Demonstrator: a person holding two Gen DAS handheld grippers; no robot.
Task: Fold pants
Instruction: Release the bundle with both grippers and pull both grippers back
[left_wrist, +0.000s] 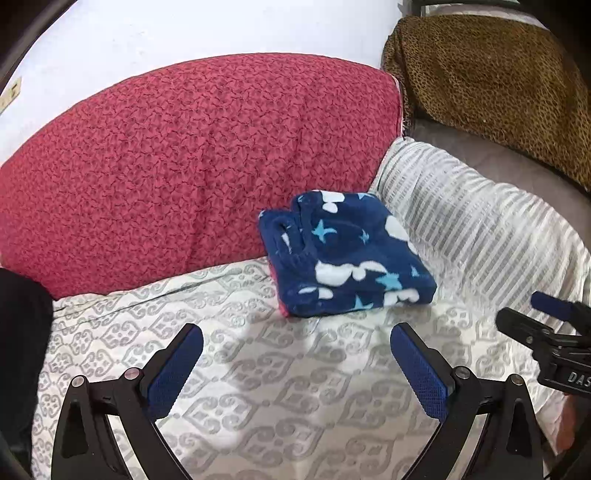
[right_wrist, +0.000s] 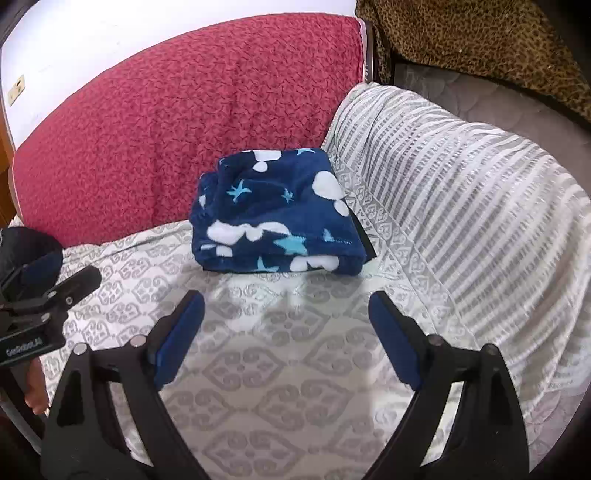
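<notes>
Pants, navy fleece, white clouds, blue stars: folded on patterned sheet; left gripper jaws wide, empty; right gripper likewise; casing lettering "DAS", cut off.

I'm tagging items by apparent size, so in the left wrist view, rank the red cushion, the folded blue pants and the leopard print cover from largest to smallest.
1. red cushion, clearly largest.
2. leopard print cover, though the frame edge cuts it off.
3. folded blue pants, smallest.
</notes>
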